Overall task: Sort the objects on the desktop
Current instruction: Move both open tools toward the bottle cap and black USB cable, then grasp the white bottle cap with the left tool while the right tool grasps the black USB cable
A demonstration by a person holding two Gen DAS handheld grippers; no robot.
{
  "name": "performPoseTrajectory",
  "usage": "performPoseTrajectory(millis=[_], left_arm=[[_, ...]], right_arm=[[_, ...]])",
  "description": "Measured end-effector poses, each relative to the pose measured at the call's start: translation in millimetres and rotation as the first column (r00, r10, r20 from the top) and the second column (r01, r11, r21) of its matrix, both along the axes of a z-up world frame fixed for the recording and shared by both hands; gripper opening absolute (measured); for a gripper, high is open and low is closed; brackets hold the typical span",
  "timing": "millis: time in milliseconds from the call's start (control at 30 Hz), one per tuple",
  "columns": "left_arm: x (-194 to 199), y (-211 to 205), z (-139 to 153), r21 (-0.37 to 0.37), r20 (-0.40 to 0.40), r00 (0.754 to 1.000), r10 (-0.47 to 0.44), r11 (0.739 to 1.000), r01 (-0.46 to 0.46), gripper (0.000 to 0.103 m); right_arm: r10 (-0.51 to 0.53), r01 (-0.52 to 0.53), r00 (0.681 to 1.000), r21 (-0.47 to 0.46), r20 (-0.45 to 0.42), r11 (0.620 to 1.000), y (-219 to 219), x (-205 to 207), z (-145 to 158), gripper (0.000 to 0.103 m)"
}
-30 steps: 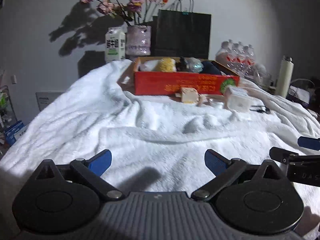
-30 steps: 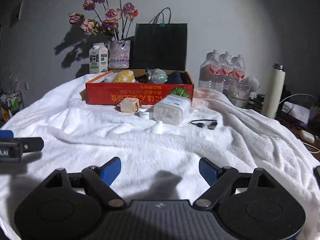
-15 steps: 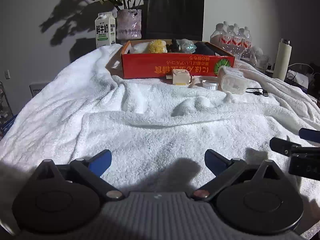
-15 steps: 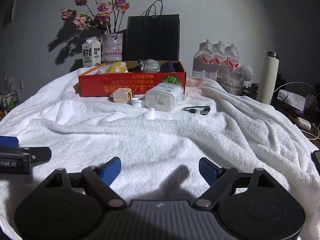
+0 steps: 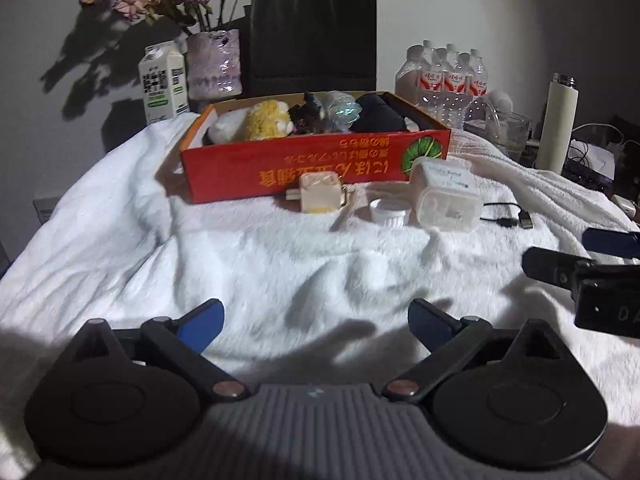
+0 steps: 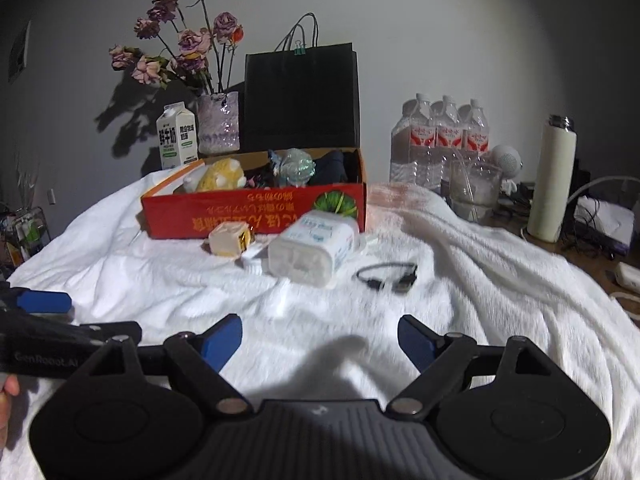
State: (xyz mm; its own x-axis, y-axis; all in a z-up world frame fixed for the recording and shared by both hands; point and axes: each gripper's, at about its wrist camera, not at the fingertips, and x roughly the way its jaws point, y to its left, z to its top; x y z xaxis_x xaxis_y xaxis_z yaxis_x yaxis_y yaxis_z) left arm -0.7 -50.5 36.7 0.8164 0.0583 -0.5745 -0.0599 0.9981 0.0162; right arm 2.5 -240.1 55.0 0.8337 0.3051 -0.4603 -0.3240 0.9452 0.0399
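Broadly, a white towel (image 5: 280,272) fills the middle of both frames, bare between both grippers and the clutter. At upper centre a red box (image 5: 312,168) fronts a clear container (image 6: 312,252), cream cube (image 5: 320,196), cable (image 6: 388,276). Left gripper (image 5: 316,320) and right gripper (image 6: 320,338) gape wide, empty.

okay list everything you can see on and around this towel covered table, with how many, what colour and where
fluffy towel: one, white, covering the table
cardboard box: one, red, far centre, filled with items
cream square charger: one, before the box
small ribbed cap: one, white, beside the charger
translucent plastic container: one, whitish, right of the cap
USB cable: one, black, right of the container
milk carton: one, white, behind the box
flower vase: one, purplish
paper bag: one, black
water bottles: several, clear, far right
thermos flask: one, cream
left gripper: open
right gripper: open
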Motion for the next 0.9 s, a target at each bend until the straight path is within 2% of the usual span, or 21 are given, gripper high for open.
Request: performPoseTrajectory(millis=[200,300,500,667,800,900], left_arm=[[36,-9,3,-0.011,0.011,1.000,-0.029,1.000,0.029,0.097],[55,-11,5,-0.008,0.014,0.999,-0.048,0.999,0.048,0.096],[91,-13,1,-0.049,0.010,0.997,-0.074,0.996,0.075,0.090],[106,-21,-16,-0.065,-0.023,0.989,-0.148,0.987,0.146,0.086],[116,-29,-25,-0.038,-0.028,0.982,-0.186,0.982,0.185,0.082],[125,-24,-25,-0.084,-0.029,0.981,-0.193,0.978,0.190,0.079]], right_arm=[[0.007,-0.007,1.000,0.014,0.010,1.000,-2,41,7,0.083],[-0.028,0.028,1.000,0.028,0.009,0.999,-5,64,10,0.083],[-0.091,0.097,0.994,0.098,-0.065,0.990,-21,105,-1,0.074],[-0.099,0.109,0.989,0.085,-0.111,0.990,-26,111,-21,0.072],[-0.081,0.095,0.988,0.102,-0.131,0.990,-24,115,-24,0.067],[-0.084,0.094,0.990,0.083,-0.115,0.992,-20,114,-23,0.066]])
